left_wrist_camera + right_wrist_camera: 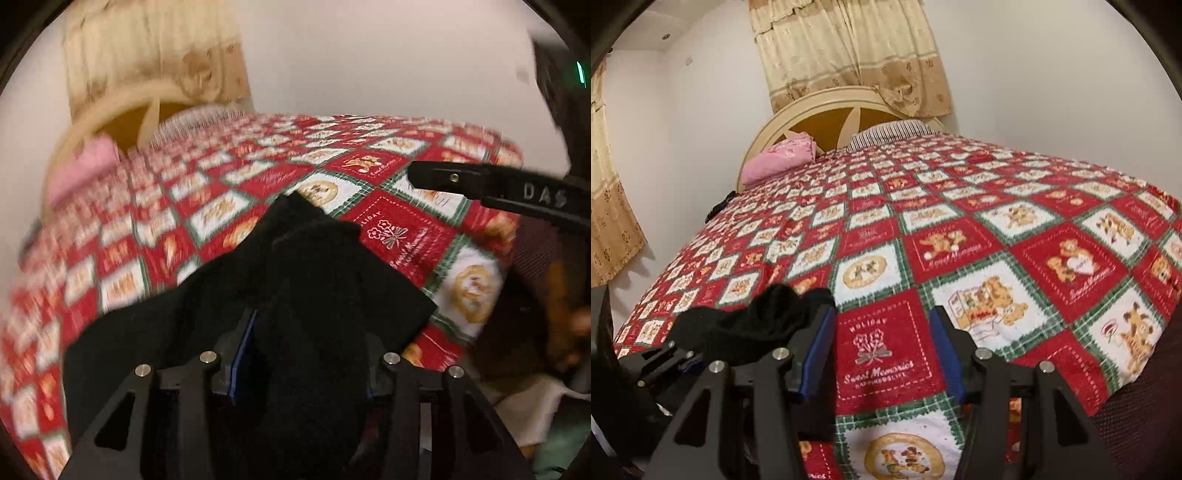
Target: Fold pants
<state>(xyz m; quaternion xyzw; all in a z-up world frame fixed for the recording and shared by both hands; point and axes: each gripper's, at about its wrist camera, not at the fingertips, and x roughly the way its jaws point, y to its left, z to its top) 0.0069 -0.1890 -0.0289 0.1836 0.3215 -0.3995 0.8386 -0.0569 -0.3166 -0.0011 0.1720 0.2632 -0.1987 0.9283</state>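
Two grippers show over a bed spread with a red, white and green Christmas quilt (960, 229) patterned with teddy bears and the words "Sweet Memories".

Through the left wrist camera, the left gripper (301, 354) sits at the bottom centre of the frame with a thick fold of the black pants (317, 280) lying between its fingers. One blue pad (243, 354) shows on the left side with a narrow gap between it and the cloth; the other pad is hidden by the fabric. Whether the pads press on the cloth cannot be told. The pants spread from the lower left up to a point near mid-frame, resting on the quilt (184, 192). This view is blurred on its left half. A black finger of the right gripper (461, 181) reaches in from the right edge above the quilt, apart from the pants.

Through the right wrist camera, the right gripper (882, 325) stands with its jaws about half open and nothing between them; only the quilt's red "Holiday" square shows in the gap. The pants (757, 314) appear as a black bunch in the lower left, draped over the left gripper (665, 362), just beside the right gripper's left finger.

At the top of the frame stand a cream headboard (812, 107), a pink pillow (779, 158), a striped pillow (886, 133) and beige curtains (849, 48).
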